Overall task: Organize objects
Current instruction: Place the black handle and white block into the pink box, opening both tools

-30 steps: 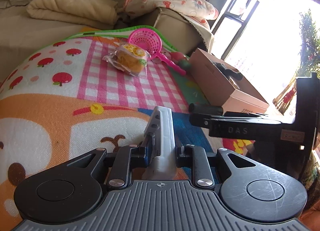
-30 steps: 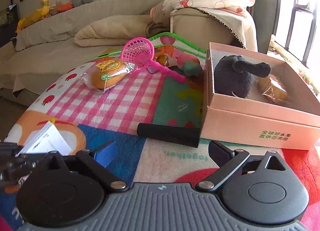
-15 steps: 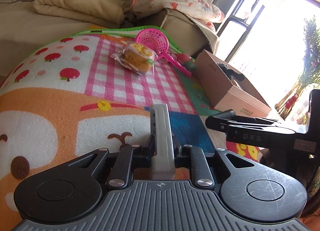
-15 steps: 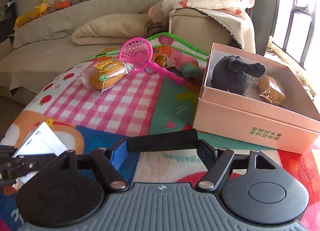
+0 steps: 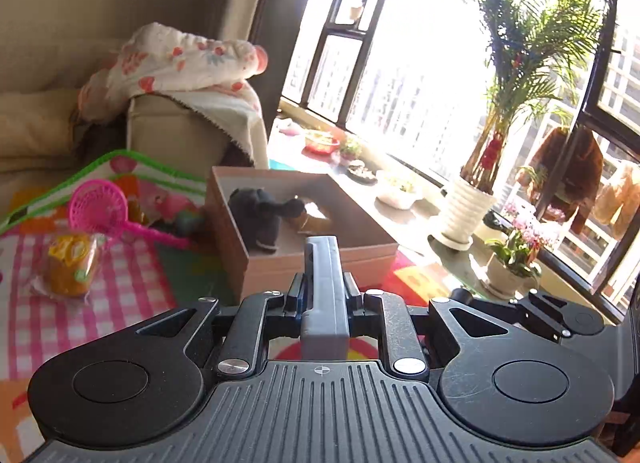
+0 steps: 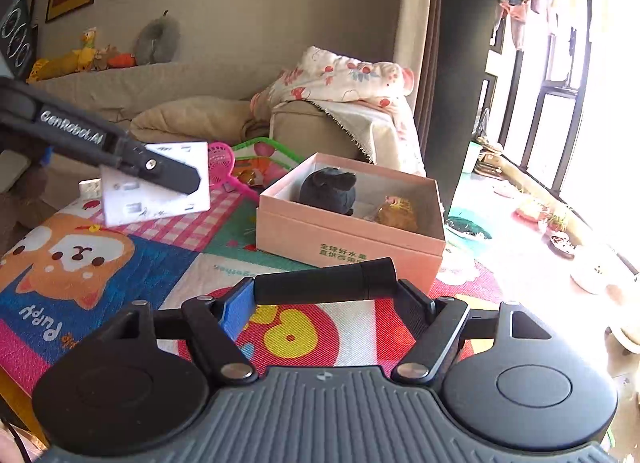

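A flat white power strip is being pinched edge-on by the left gripper, whose fingers are closed down to the strip's thickness; in the right wrist view it is being carried in the air at ten o'clock, above the play mat. A black cylinder is being clamped crosswise by the right gripper, its jaws set about as wide as the cylinder is long, one end pressed against each finger. The pink box is being shown at twelve o'clock of the right gripper, open-topped, on the mat. A dark plush toy and a wrapped bun are being held inside it. In the left wrist view, a pink toy net and a packaged bun are being seen at nine o'clock of the box, on the checked part of the mat.
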Motion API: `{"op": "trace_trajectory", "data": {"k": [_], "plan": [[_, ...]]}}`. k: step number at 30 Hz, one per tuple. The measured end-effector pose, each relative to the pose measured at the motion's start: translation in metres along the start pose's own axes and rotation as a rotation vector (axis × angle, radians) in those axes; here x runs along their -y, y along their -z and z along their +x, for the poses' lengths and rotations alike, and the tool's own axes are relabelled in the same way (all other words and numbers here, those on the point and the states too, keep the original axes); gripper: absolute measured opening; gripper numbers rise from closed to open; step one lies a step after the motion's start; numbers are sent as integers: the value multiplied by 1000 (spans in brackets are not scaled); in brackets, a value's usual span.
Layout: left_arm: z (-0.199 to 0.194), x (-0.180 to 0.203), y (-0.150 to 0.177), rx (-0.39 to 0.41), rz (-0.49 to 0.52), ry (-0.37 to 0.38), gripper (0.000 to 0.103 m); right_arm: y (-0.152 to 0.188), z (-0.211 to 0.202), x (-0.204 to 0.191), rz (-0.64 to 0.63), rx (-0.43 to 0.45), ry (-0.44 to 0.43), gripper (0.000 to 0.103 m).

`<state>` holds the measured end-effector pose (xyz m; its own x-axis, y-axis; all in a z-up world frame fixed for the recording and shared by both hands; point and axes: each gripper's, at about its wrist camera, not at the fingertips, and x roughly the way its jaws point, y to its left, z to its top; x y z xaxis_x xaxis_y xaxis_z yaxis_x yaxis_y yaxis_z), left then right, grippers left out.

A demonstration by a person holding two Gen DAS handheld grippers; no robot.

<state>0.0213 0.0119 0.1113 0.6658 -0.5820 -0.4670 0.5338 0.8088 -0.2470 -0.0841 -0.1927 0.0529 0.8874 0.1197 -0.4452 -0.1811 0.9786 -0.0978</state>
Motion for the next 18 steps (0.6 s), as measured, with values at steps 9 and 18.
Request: {"op": "trace_trajectory", "data": {"k": [9, 18], "plan": [[82, 16, -85, 212, -41, 19, 21, 11, 1, 28, 91, 19, 34, 75], [63, -15, -30, 104, -65, -98, 21, 8, 23, 38, 130, -36, -1, 75]]}}
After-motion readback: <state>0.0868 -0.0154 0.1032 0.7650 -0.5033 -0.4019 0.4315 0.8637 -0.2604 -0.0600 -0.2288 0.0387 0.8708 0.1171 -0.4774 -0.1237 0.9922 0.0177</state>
